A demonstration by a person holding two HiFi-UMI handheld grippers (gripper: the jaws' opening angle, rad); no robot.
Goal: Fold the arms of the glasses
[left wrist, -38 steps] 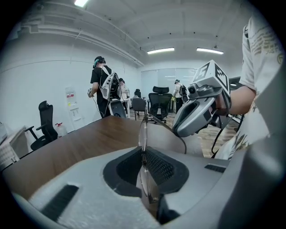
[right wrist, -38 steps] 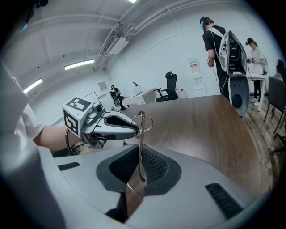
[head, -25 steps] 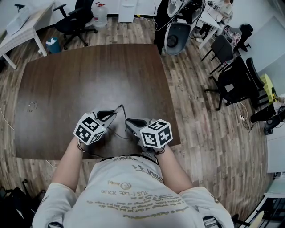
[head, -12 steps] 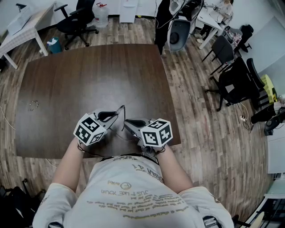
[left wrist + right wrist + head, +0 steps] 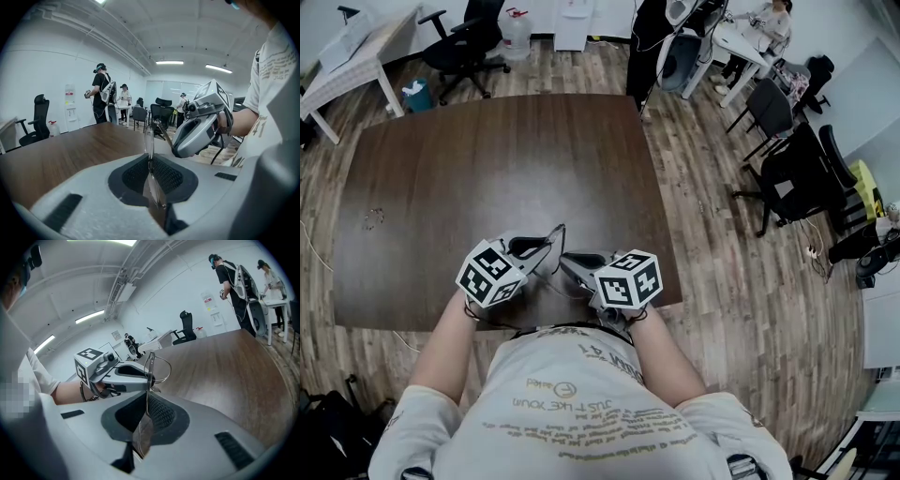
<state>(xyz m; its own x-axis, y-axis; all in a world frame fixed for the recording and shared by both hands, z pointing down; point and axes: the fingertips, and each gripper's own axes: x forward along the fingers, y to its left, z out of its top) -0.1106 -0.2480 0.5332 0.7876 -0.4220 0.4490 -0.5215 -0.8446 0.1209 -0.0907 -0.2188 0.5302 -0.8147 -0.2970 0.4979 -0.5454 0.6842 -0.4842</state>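
Little has moved since the earlier frames; the left tongs and right tongs keep their station above the near edge of the table, tips turned toward each other; the glasses are carried between them, apparently clear of the wood.

Judgement on the hold: gripping at two points steadies the front while one arm is swung on its hinge; keeping the glasses off the table gives that arm room to travel; the fold does not look finished.

Left tongs: jaws nearly together; pads pressed on a thin rim of the glasses seen edge-on; the lens stands up out of the pads.

Right tongs: jaws closer still; pads nip a slender dark piece that runs up to the wire rim beside the left tips; this is probably an arm, though the edge-on view leaves that unsure.
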